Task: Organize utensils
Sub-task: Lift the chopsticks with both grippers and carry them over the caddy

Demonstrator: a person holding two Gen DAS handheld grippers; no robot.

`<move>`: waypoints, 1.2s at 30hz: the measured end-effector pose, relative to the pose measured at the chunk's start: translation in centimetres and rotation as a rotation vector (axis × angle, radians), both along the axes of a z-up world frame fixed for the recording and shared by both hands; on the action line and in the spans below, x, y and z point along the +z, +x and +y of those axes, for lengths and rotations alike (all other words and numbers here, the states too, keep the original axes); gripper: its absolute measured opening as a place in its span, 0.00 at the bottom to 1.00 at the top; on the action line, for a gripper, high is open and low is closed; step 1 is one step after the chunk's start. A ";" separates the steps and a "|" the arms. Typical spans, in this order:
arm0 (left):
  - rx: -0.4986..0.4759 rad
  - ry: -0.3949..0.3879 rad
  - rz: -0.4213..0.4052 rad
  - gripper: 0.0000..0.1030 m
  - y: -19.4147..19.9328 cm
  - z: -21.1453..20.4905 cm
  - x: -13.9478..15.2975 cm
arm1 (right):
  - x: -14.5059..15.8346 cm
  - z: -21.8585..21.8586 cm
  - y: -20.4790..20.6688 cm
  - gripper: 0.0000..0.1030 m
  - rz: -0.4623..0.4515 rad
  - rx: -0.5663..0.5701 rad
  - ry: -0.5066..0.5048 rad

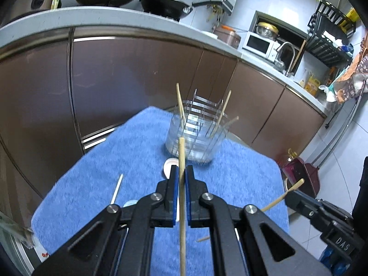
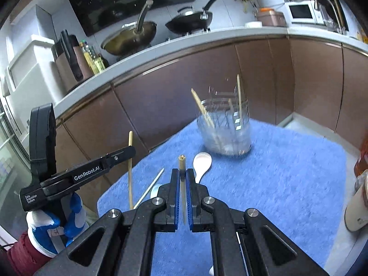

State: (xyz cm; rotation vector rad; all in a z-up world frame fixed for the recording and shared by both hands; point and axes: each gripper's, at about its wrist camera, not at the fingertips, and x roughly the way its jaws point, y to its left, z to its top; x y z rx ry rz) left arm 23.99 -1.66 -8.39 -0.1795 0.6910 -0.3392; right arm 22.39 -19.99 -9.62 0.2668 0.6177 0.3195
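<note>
Chopsticks are the things in hand: the left claw (image 1: 181, 172) is clenched on one wooden chopstick (image 1: 182, 197), pinched partway along its length between the blue pads (image 1: 175, 184), and the right claw (image 2: 182, 174) grips a second chopstick (image 2: 182, 184) close below its top end; both sticks are light, stiff and smooth, so they may pivot or slide in a narrow pinch; a hold nearer the middle would likely steady them. The clear holder (image 1: 195, 135) stands on the blue towel (image 1: 115, 161) toward the far edge of the tabletop, with several chopsticks already leaning in it; it looks light and could tip if knocked. A white spoon (image 2: 201, 163) lies on the towel between claws and holder; it looks hard, glossy and probably slippery, best taken at the handle.
</note>
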 end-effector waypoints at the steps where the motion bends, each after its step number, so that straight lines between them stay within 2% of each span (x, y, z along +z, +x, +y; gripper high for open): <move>1: 0.001 -0.002 -0.009 0.05 0.3 -0.1 0.3 | 0.5 -0.3 0.2 0.05 -0.014 -0.004 -0.003; 4: 0.004 -0.011 -0.043 0.05 1.6 -0.3 1.7 | 2.0 -1.0 0.8 0.05 -0.054 -0.011 -0.008; 10: 0.019 -0.076 -0.134 0.05 5.4 -0.7 5.5 | 5.4 -2.7 2.7 0.05 -0.143 -0.026 -0.003; 15: 0.051 -0.137 -0.239 0.05 9.5 -1.4 8.9 | 9.1 -4.0 4.9 0.05 -0.252 -0.042 0.002; 20: 0.087 -0.179 -0.316 0.05 14.2 -2.6 10.8 | 11.4 -4.3 8.0 0.05 -0.334 -0.073 -0.039; 26: 0.147 -0.203 -0.331 0.05 20.1 -4.7 9.5 | 9.8 -4.2 12.8 0.05 -0.337 -0.091 -0.086; 31: 0.208 -0.179 -0.326 0.05 23.4 -6.3 6.5 | 6.9 -4.8 16.3 0.05 -0.303 -0.096 -0.094; 36: 0.221 -0.168 -0.298 0.05 25.0 -7.2 3.0 | 4.1 -5.3 18.2 0.05 -0.260 -0.105 -0.102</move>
